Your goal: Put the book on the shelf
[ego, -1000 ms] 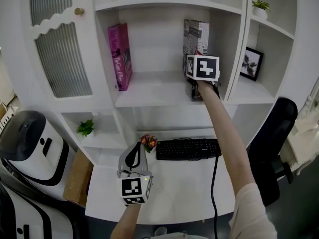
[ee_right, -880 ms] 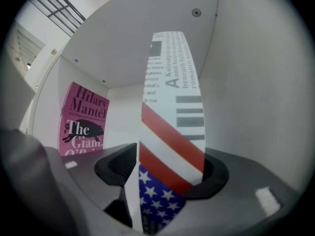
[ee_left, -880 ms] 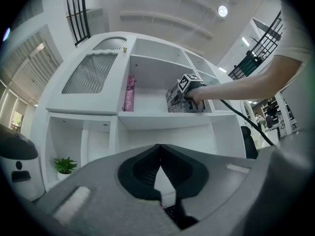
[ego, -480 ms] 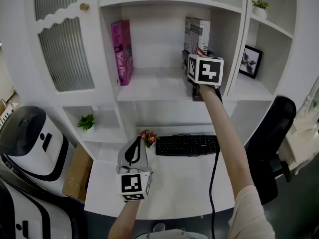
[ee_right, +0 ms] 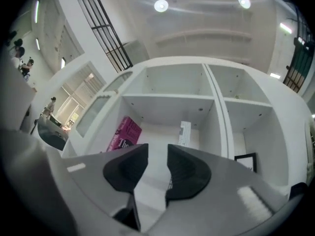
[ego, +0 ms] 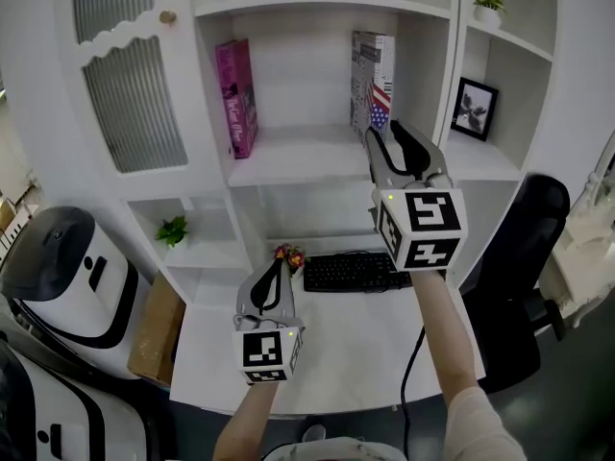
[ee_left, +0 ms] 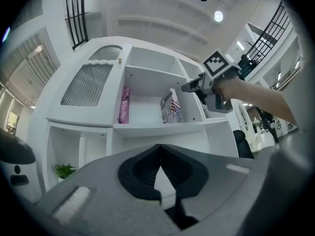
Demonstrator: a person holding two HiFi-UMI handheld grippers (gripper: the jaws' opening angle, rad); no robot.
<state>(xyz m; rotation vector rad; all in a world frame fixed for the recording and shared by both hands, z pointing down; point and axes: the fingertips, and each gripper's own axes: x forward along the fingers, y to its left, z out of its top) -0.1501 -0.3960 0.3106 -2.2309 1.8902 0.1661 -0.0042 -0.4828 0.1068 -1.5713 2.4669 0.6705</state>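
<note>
Both grippers are empty: the right gripper (ego: 384, 137), the nearer, jaws closing on nothing, faces the upright flag-covered book (ego: 372, 80) on the shelf (ego: 288, 166); the left gripper (ego: 272, 269) has its jaws shut

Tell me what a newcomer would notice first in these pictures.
Two books stand in the middle compartment of the white shelf: a pink book at its left wall, a flag-patterned book at its right wall. Before it hangs the right gripper with its marker cube, jaws closing on nothing; the left gripper, shut, hovers low over the desk.
</note>
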